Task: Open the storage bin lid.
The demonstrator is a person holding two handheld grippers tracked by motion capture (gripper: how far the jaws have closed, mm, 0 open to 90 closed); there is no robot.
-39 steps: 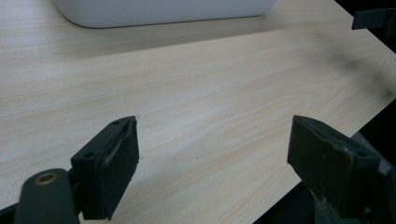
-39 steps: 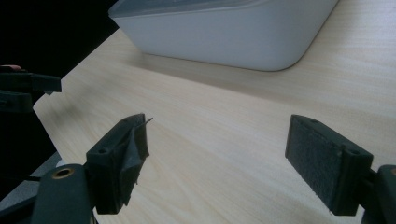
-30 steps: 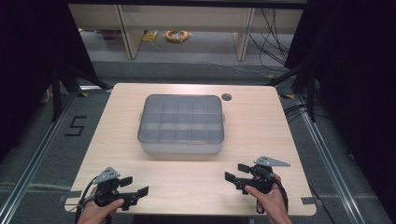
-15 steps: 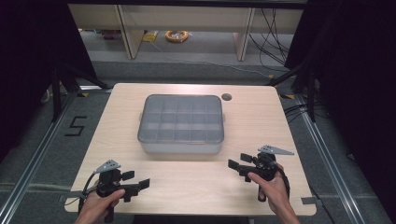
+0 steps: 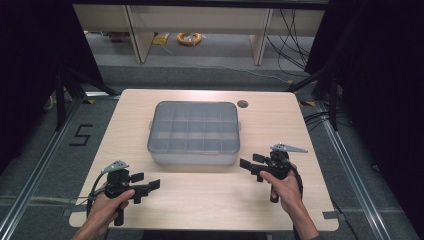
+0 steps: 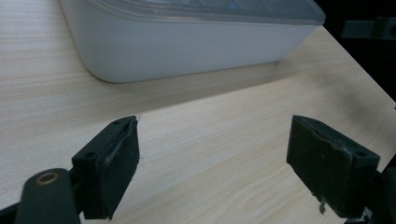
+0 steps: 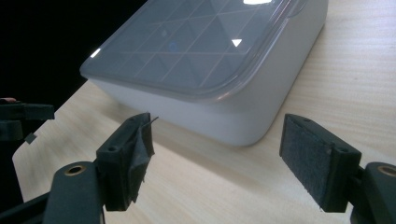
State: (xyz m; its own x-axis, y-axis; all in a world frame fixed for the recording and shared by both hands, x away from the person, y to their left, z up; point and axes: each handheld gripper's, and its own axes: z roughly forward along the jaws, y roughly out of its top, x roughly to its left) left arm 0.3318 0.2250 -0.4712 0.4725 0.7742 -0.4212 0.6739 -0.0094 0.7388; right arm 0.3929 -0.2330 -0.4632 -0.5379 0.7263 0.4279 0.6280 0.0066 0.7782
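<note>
Compartment box [image 5: 194,132], grey and lidded, sits at the middle of the pale wooden table [image 5: 210,200], long side facing the person; a round cable hole [image 5: 242,104] lies just beyond its far right corner. Through the clear lid a grid of dividers shows, and I can't tell whether anything is in the cells; empty, it would likely be light for its bulk. The shell looks like stiff, smooth plastic with rounded corners, so I'd expect it to slip under a pinch on the bare wall; the lid's overhanging rim or the small tab at the right end seems the surer hold, one side each.

Left gripper [image 5: 150,186] hovers near the table's front left, jaws spread wide with nothing between them, aimed towards the box's near left corner; right gripper [image 5: 248,165] is off the box's near right corner, close but apart from it, jaws likewise wide and empty, having just narrowed a touch.
</note>
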